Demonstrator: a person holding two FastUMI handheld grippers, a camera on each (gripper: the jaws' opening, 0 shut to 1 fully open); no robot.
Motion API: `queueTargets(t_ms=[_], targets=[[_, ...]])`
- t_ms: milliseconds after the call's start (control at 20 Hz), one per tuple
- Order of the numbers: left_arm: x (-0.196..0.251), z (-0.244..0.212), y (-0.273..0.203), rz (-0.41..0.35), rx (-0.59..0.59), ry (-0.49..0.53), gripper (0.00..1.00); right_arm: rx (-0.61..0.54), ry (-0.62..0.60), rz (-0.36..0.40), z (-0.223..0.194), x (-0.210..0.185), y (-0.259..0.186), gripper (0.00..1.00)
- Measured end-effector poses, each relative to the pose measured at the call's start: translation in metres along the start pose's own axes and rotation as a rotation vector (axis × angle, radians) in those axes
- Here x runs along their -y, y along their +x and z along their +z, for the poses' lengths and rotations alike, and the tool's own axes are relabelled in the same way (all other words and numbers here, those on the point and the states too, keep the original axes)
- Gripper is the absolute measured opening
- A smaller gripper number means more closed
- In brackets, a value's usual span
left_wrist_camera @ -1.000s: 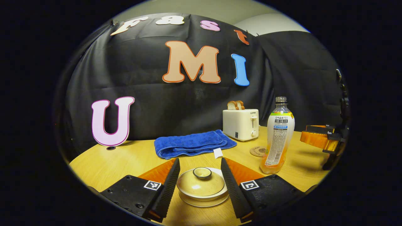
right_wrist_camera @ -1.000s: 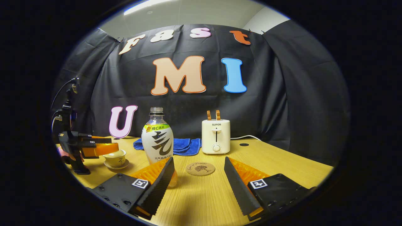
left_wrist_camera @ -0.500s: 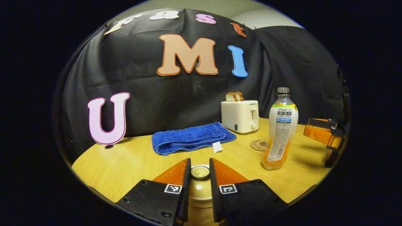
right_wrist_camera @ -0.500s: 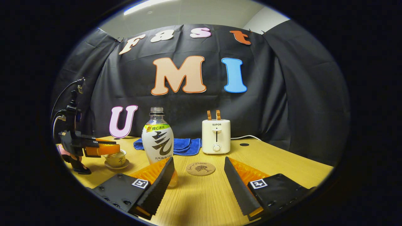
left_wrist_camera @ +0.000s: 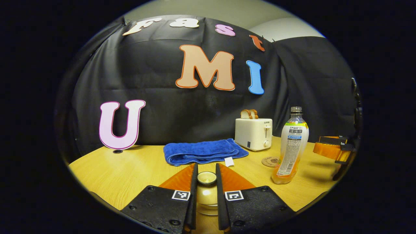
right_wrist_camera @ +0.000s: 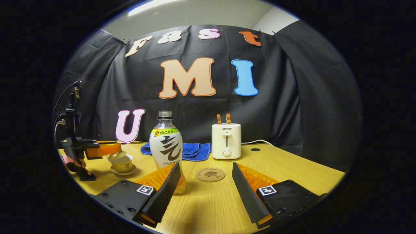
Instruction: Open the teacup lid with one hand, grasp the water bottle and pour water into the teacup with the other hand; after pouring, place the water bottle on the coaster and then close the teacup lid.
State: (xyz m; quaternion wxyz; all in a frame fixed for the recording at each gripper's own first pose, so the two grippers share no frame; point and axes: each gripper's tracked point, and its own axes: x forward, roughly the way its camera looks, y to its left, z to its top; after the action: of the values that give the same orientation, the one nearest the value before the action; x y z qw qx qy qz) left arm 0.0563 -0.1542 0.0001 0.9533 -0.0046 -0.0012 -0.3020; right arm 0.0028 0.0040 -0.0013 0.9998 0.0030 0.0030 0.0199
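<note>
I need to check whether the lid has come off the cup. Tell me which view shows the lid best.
The right gripper view: from the side, the lid sits tilted just above the teacup, held by the left gripper. The left gripper view shows its knob pinched between the fingers, the rest mostly hidden.

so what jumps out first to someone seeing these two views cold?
Probably the left tongs, shut on the teacup lid by its knob; the right gripper view shows the lid lifted and tilted just above the teacup. Next, the uncapped water bottle standing on the table just left of the open right tongs, with the coaster bare beside it.
</note>
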Motion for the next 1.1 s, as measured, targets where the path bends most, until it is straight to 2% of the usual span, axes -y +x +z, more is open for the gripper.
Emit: queueTargets(t_ms=[250,300,350,500,600,650,1000,1050,1100], targets=[[-0.009,0.000,-0.003,0.043,0.000,0.001,0.24,-0.002,0.002,0.082,0.000,-0.016,0.003,1.00],[-0.014,0.001,-0.005,0.060,0.002,0.002,0.24,-0.003,0.004,0.109,-0.001,-0.023,0.004,0.96],[-0.018,0.000,-0.008,0.078,0.000,0.003,0.24,-0.005,0.005,0.144,0.000,-0.029,0.005,1.00],[-0.033,0.001,-0.022,0.131,0.004,0.003,0.24,-0.013,0.010,0.271,-0.004,-0.054,0.007,1.00],[-0.046,0.001,-0.032,0.175,0.002,0.005,0.24,-0.014,0.010,0.286,-0.003,-0.058,0.012,1.00],[-0.051,0.001,-0.038,0.191,0.001,0.005,0.24,-0.014,0.010,0.286,-0.003,-0.059,0.015,0.96],[-0.094,0.001,-0.075,0.323,-0.002,0.009,0.24,-0.047,0.008,0.304,-0.010,-0.079,0.038,1.00],[-0.099,0.001,-0.080,0.335,-0.003,0.009,0.24,-0.057,0.005,0.301,-0.013,-0.082,0.042,0.96],[-0.103,0.001,-0.083,0.345,-0.002,0.009,0.24,-0.070,0.003,0.294,-0.015,-0.083,0.047,1.00]])
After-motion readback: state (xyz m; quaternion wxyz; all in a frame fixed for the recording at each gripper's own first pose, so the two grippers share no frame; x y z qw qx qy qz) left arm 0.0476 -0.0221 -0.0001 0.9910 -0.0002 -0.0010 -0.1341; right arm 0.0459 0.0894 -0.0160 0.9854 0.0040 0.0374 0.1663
